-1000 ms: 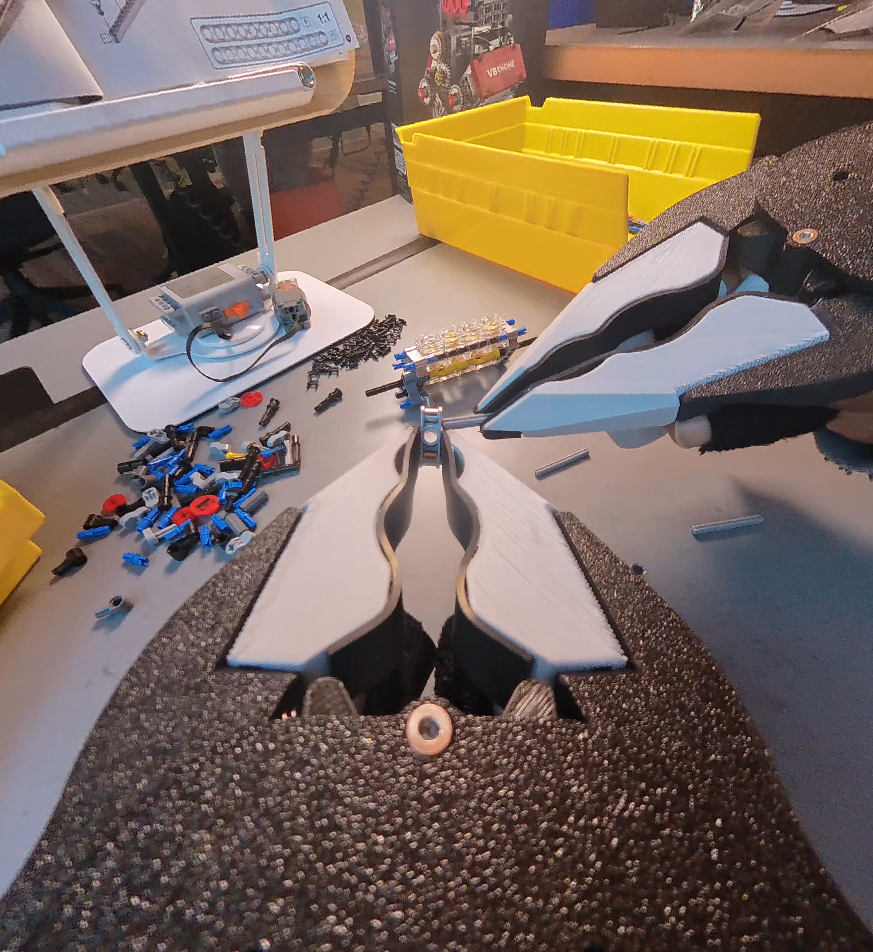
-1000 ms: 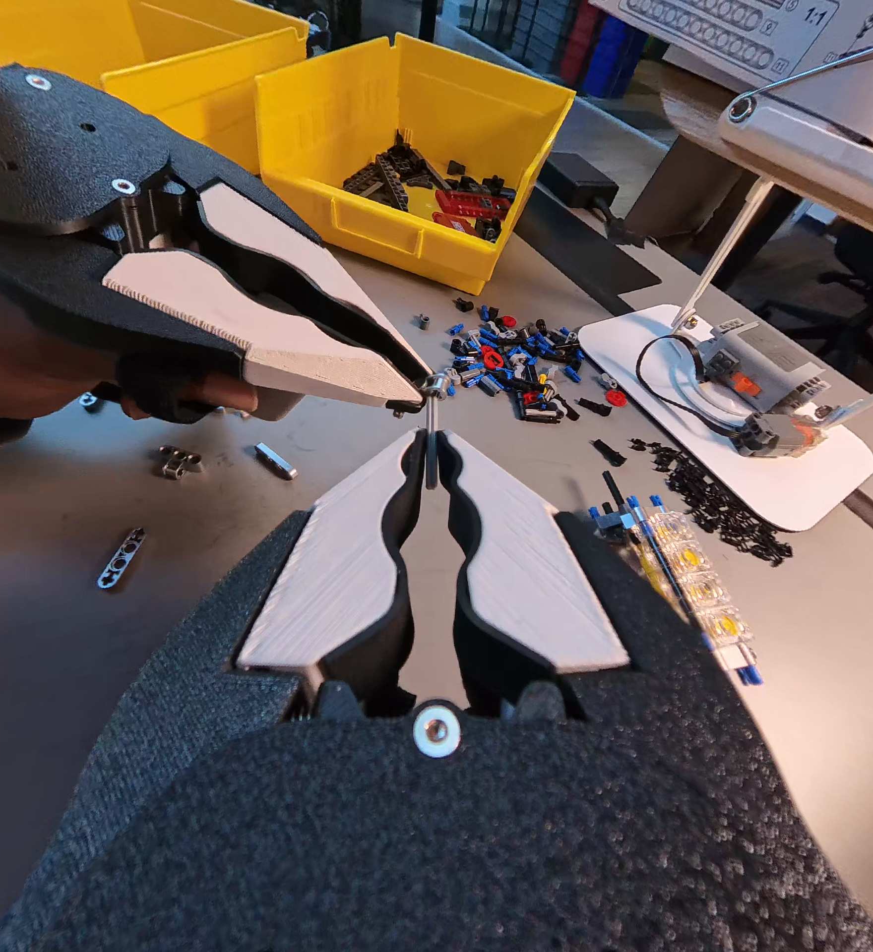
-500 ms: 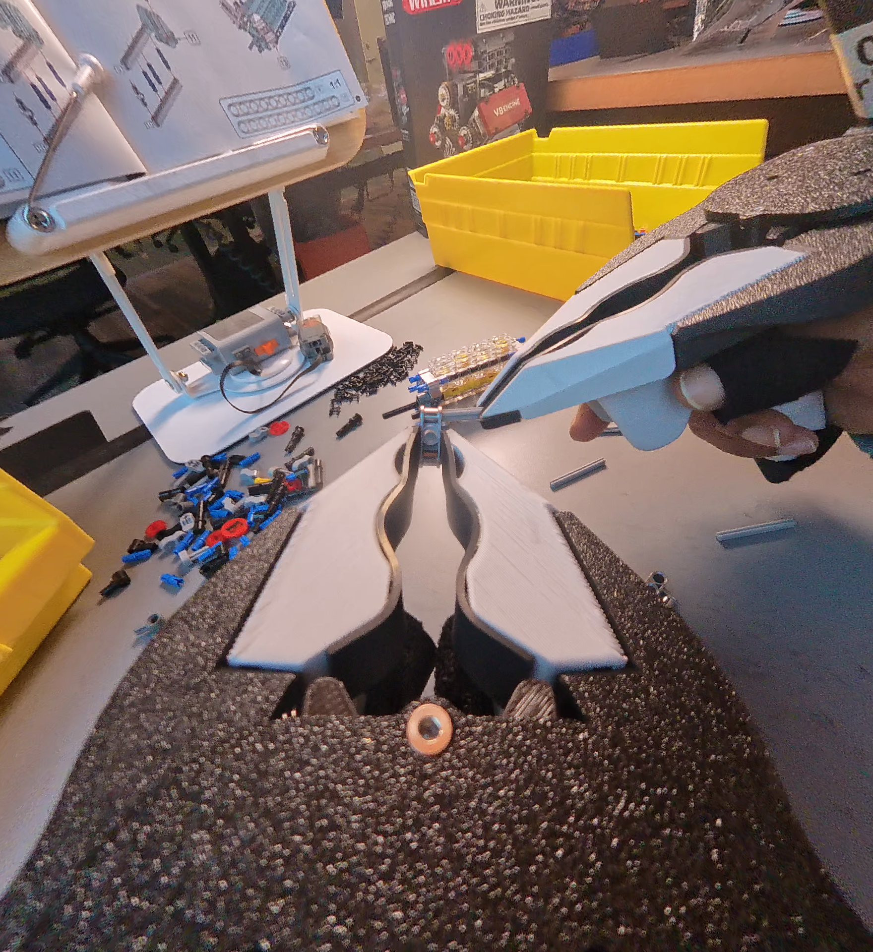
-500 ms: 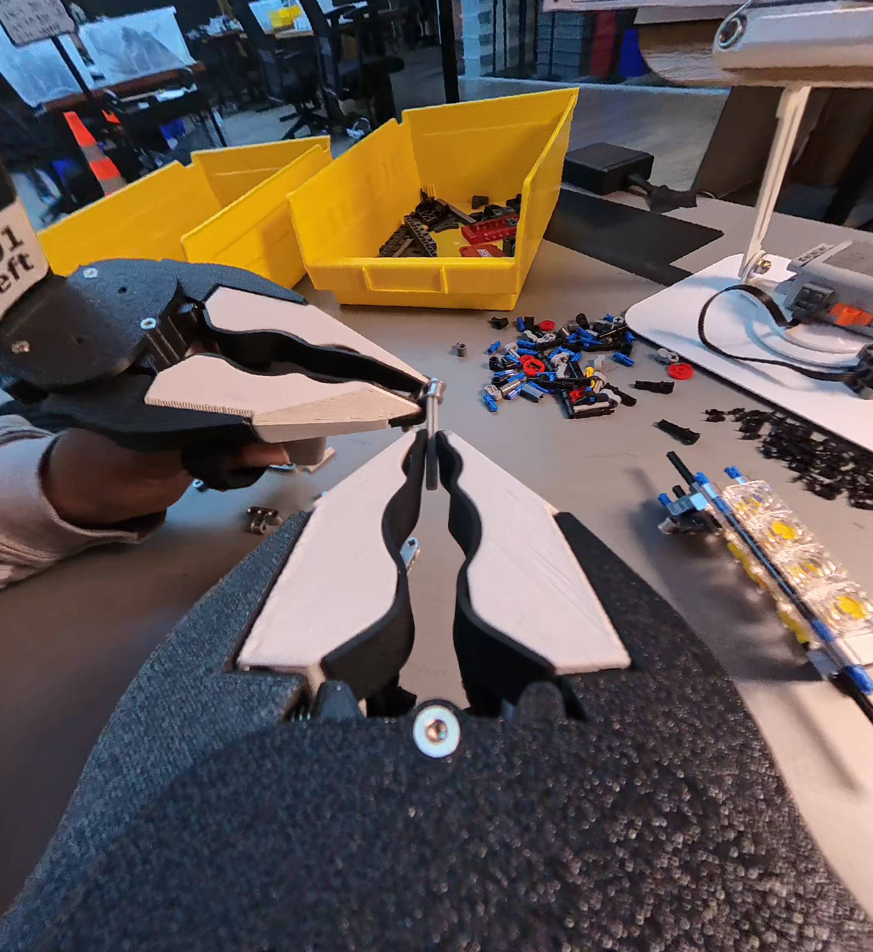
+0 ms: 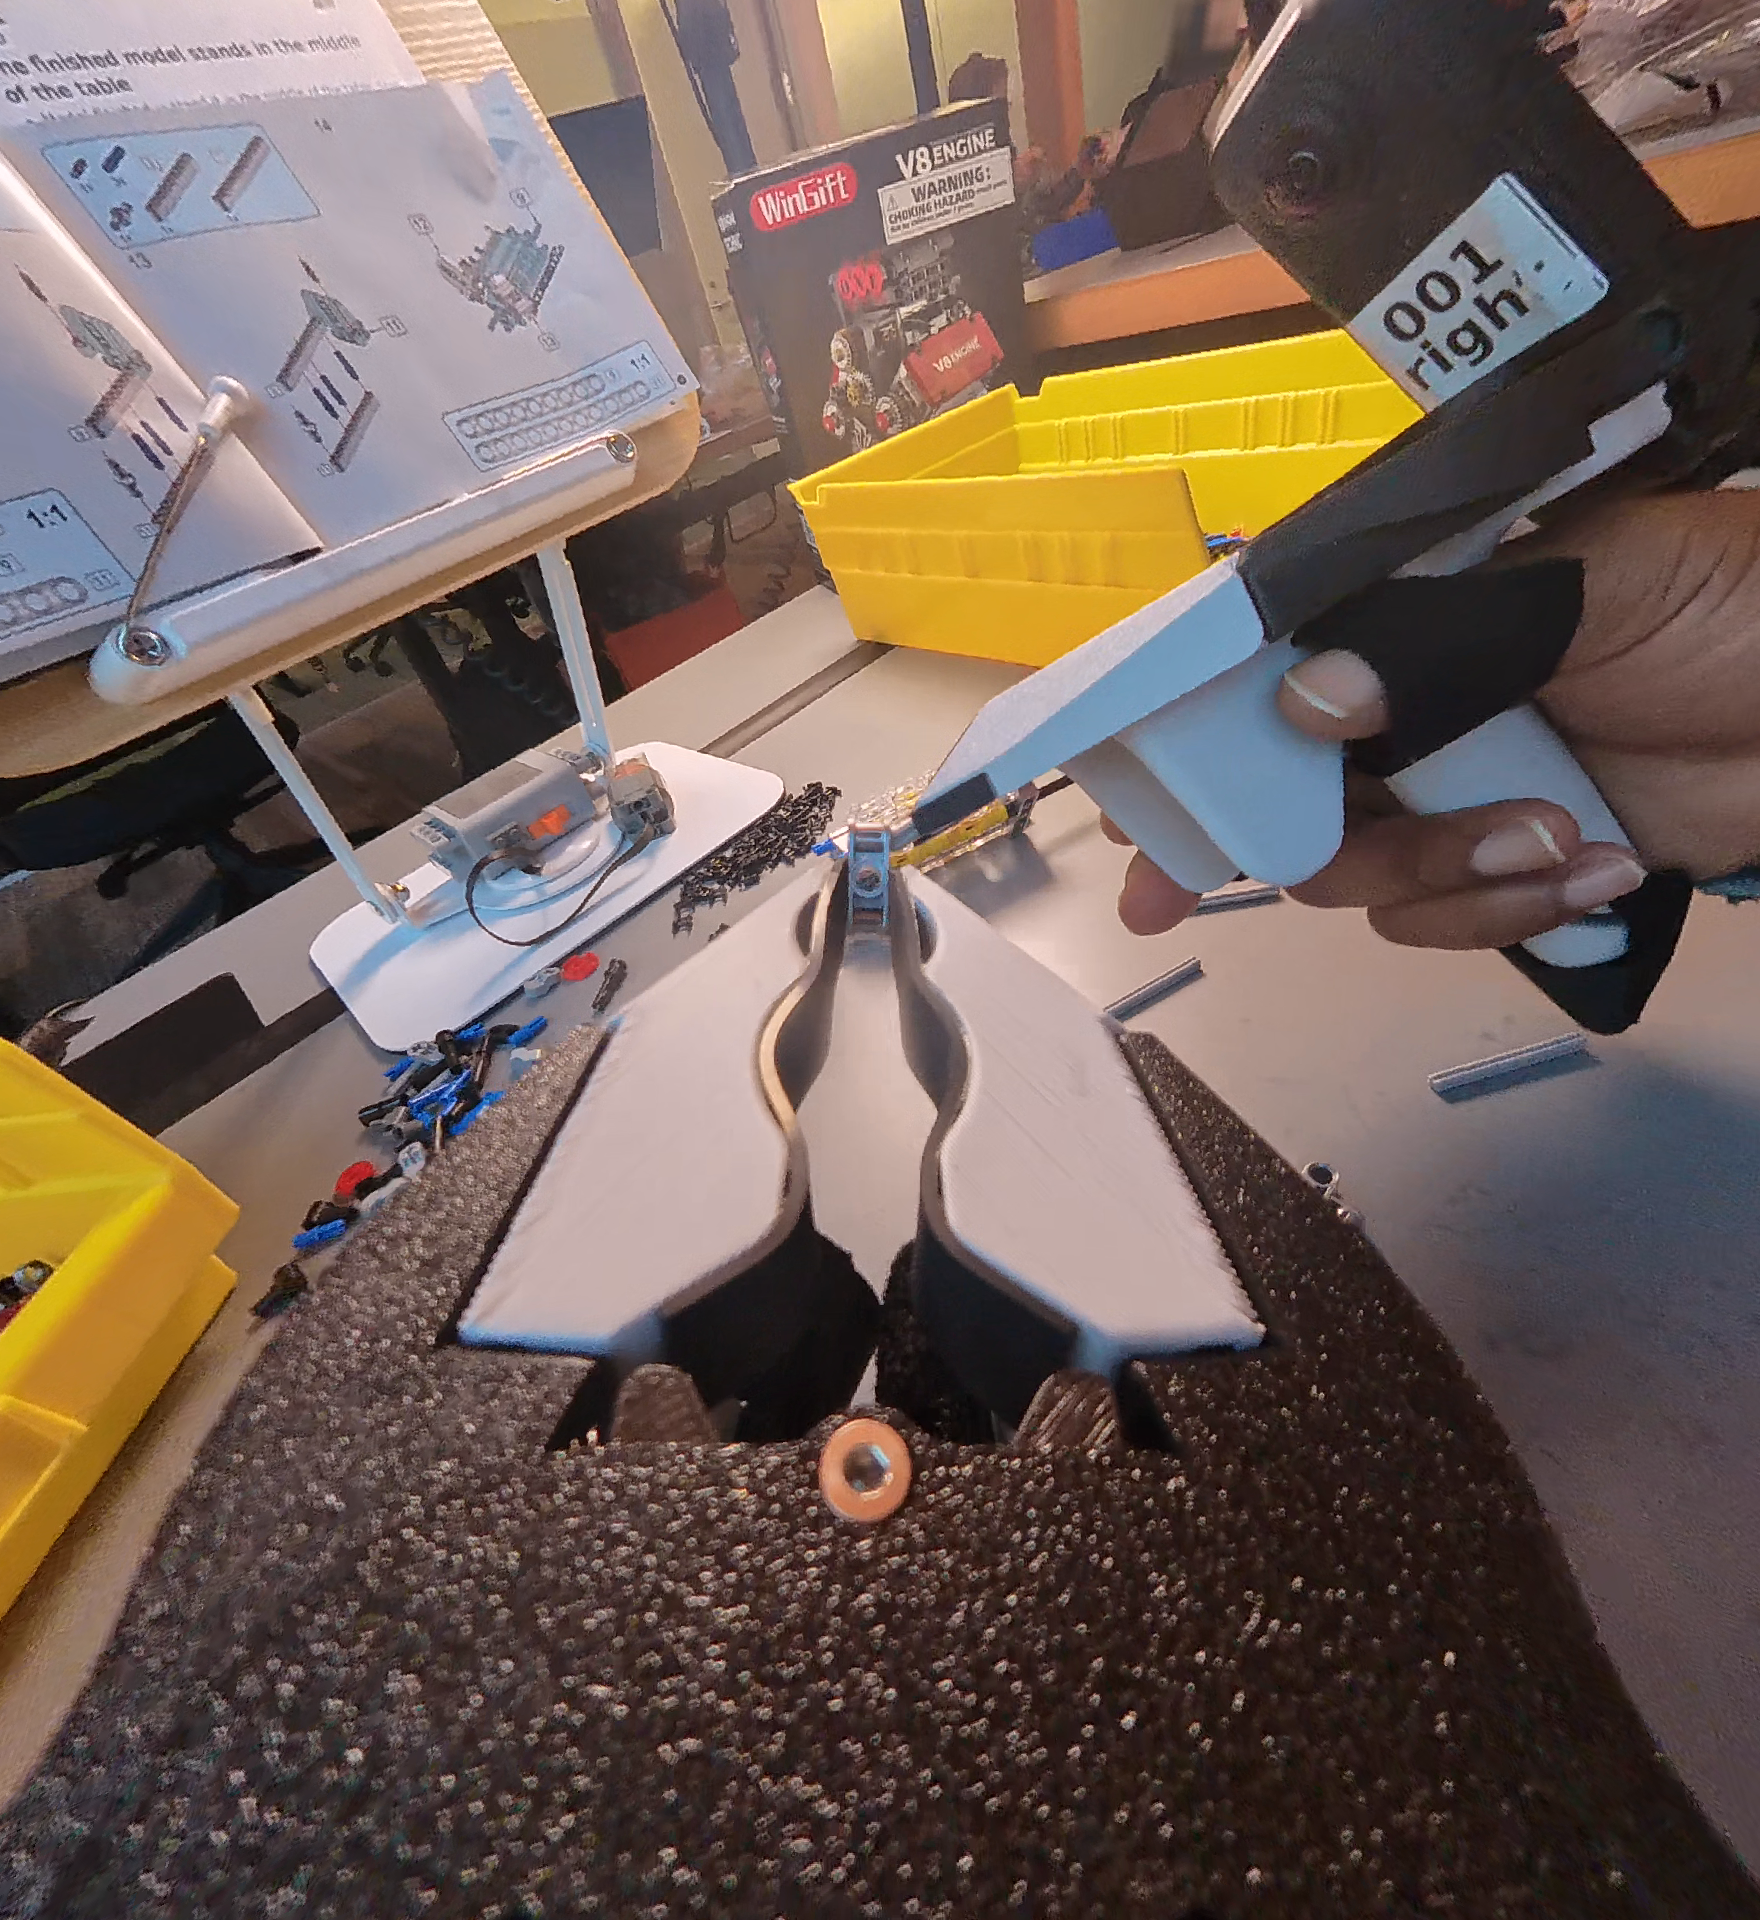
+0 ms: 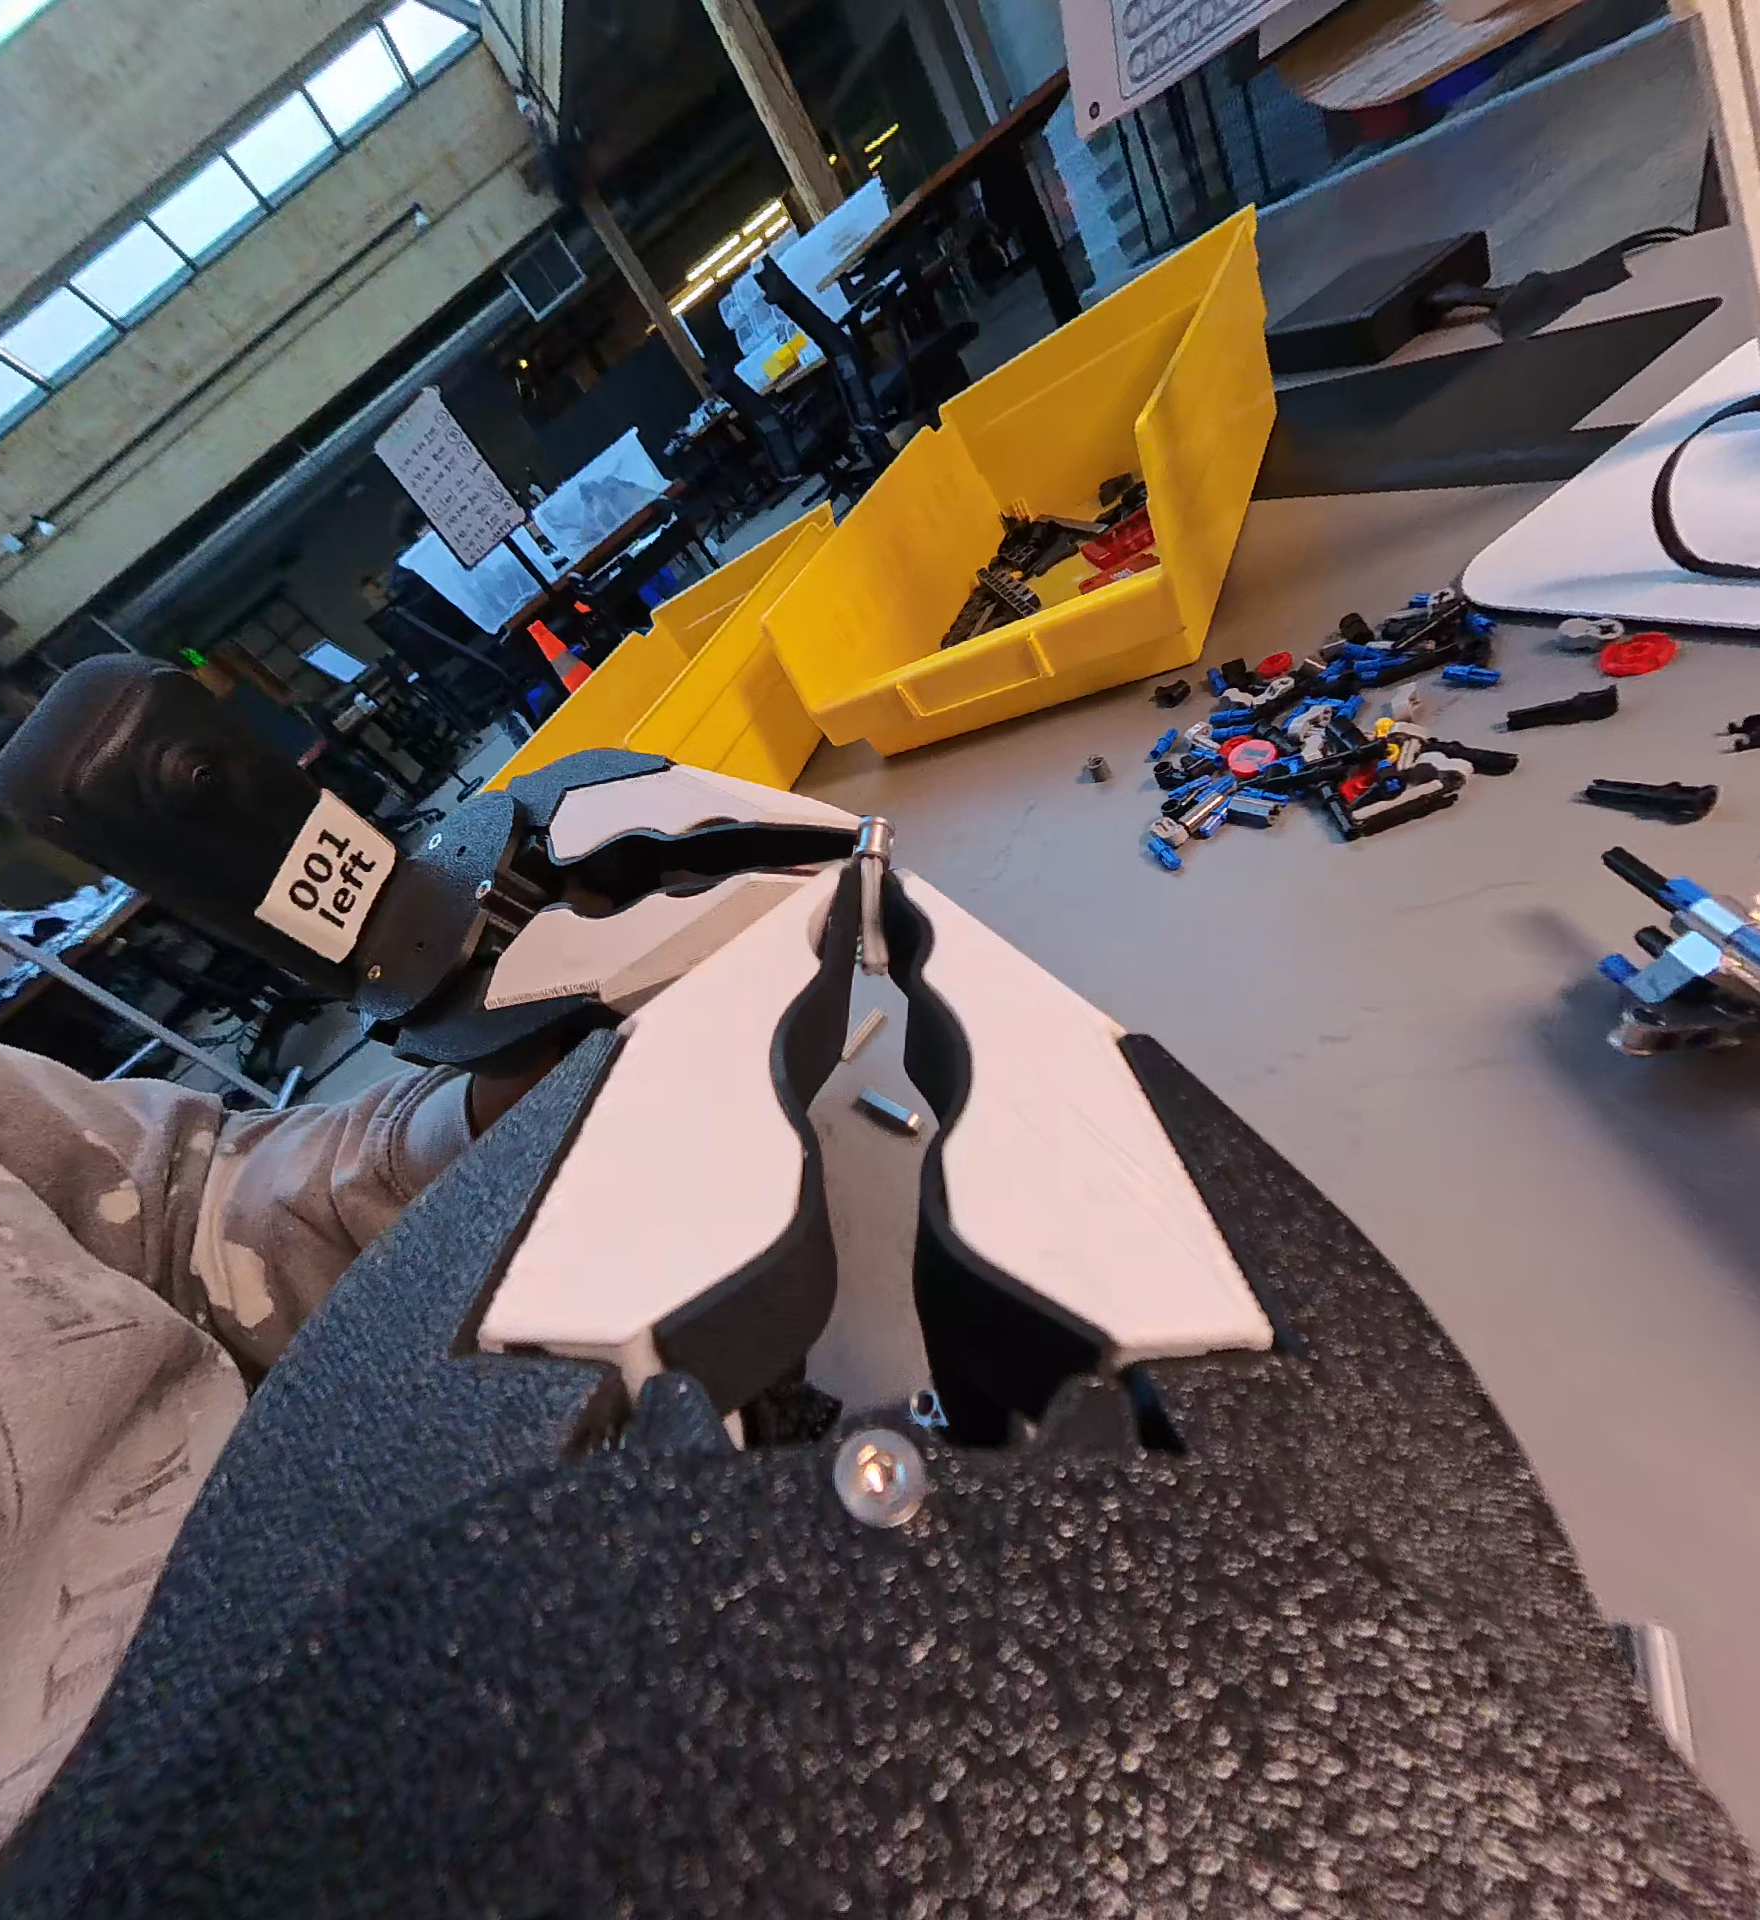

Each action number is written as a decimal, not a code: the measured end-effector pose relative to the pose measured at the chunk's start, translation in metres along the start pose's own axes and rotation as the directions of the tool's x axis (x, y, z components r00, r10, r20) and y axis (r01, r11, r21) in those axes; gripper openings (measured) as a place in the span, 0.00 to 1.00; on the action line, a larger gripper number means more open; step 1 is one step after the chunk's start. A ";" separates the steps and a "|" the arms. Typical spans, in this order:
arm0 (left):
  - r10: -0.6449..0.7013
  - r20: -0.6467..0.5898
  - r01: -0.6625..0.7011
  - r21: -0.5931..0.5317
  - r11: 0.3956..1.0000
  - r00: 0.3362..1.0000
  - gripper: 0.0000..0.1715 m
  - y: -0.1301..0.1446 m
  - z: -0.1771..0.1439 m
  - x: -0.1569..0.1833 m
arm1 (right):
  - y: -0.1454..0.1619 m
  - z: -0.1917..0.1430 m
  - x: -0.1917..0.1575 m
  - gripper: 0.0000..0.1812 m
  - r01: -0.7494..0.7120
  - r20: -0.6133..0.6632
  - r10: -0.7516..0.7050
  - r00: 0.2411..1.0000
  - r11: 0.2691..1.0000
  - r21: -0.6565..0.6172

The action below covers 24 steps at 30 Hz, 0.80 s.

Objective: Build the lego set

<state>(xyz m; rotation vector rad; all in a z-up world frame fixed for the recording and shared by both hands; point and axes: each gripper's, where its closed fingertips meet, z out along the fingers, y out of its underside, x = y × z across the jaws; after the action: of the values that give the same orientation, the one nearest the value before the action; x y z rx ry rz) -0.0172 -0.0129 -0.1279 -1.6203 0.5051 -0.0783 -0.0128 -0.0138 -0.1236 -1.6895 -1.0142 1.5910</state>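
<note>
Both grippers have risen and tilted since the earlier frames. Left gripper (image 5: 868,883) jaws are pinched on a small grey connector piece (image 5: 865,864); right gripper (image 6: 868,914) jaws are closed on a thin grey metal axle (image 6: 870,904) joined to it, above the grey tabletop (image 6: 1375,1039) near scattered blue, black and red pins (image 6: 1312,727).

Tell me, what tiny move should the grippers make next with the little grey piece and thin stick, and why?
Probably ease the right gripper forward, sliding its thin grey rod into the small grey plastic connector pinched by the left gripper. Both grippers are shut on their parts, and the rod's end meets the connector, so a gentle push seems the natural step.
</note>
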 end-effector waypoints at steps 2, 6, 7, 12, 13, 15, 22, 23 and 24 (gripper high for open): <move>-0.062 -0.010 0.062 0.019 0.998 0.998 0.03 -0.003 0.000 0.000 | -0.001 0.001 -0.002 0.01 0.017 -0.004 -0.017 1.000 1.000 0.022; -0.197 -0.022 0.198 0.049 0.979 0.980 0.03 -0.009 0.003 -0.003 | -0.010 0.001 -0.002 0.01 0.131 -0.061 -0.125 0.990 0.986 0.106; -0.228 -0.026 0.229 0.055 0.972 0.973 0.03 -0.011 0.004 -0.003 | -0.011 0.000 -0.002 0.01 0.177 -0.087 -0.168 0.982 0.978 0.112; -0.327 -0.046 0.330 0.118 0.936 0.944 0.03 -0.023 0.004 -0.003 | -0.023 -0.004 -0.006 0.01 0.349 -0.185 -0.322 0.928 0.927 0.139; -0.312 -0.034 0.313 0.128 0.941 0.950 0.03 -0.025 0.004 -0.003 | -0.024 -0.005 -0.008 0.01 0.326 -0.174 -0.299 0.938 0.933 0.154; -0.262 -0.011 0.261 0.144 0.954 0.965 0.03 -0.028 0.003 -0.003 | -0.026 -0.006 -0.010 0.01 0.281 -0.152 -0.256 0.955 0.943 0.179; -0.042 0.074 0.030 0.165 0.986 0.996 0.03 -0.038 -0.002 -0.001 | -0.031 -0.008 -0.020 0.01 0.049 -0.018 -0.046 0.999 0.956 0.290; -0.029 0.082 0.015 0.169 0.985 0.996 0.03 -0.040 -0.002 -0.001 | -0.032 -0.008 -0.022 0.01 0.015 0.011 -0.019 1.000 0.951 0.309; -0.019 0.087 0.004 0.171 0.985 0.996 0.03 -0.041 -0.002 -0.001 | -0.034 -0.009 -0.024 0.01 -0.013 0.030 0.004 1.000 0.946 0.325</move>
<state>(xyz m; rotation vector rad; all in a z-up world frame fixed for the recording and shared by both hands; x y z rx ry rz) -0.0070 -0.0132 -0.0877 -1.4520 0.4098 -0.0565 -0.0081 -0.0153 -0.0818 -1.4500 -0.7097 1.6869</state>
